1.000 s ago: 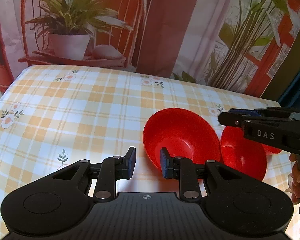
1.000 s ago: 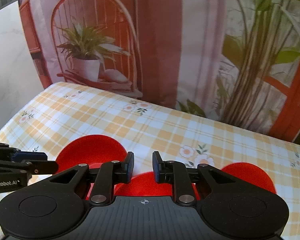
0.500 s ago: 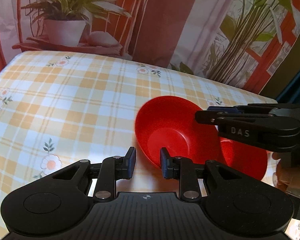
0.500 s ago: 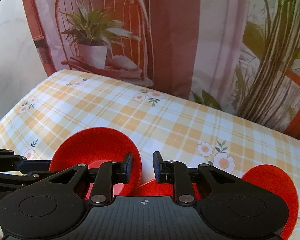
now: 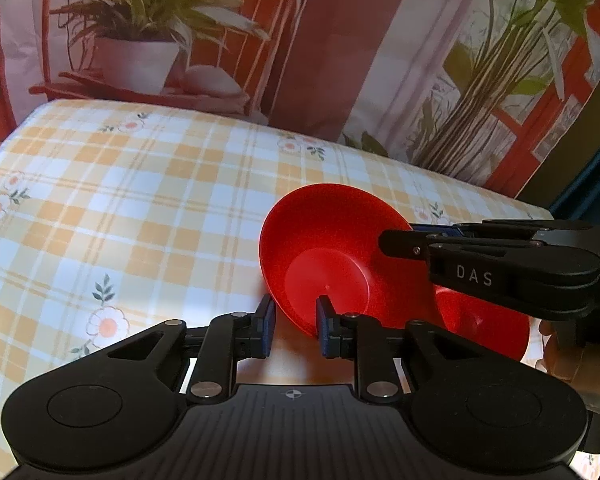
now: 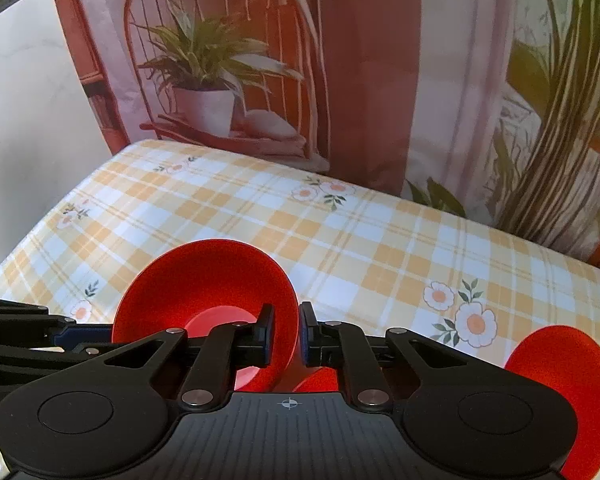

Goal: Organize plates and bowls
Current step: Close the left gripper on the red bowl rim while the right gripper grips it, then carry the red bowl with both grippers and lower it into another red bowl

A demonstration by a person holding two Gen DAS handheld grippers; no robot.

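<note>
Red bowl [image 5: 332, 256] tilted up off the checked tablecloth [image 5: 140, 216], near the front right part of the table, caught at two places on its rim. Left gripper [image 5: 292, 320] closing on the near rim, wall of the bowl between the two blue-padded fingers [image 5: 267, 322], one outside, one inside; whether the pads already press cannot be told. Right gripper [image 6: 286, 336] closing on the far right rim, rim edge between its fingers in the right wrist view, pads not plainly pressing. From the left wrist view, right gripper's black body marked DAS reaching in from the right and covering part of a second red dish [image 5: 484, 320] lying just behind and right of the bowl. A hand [image 5: 560, 356] partly showing under that body. Third red dish [image 6: 560, 392] further right on the cloth, half hidden by the right gripper's own housing. Printed backdrop [image 6: 228, 72] with a potted plant and orange chair behind the table.
</note>
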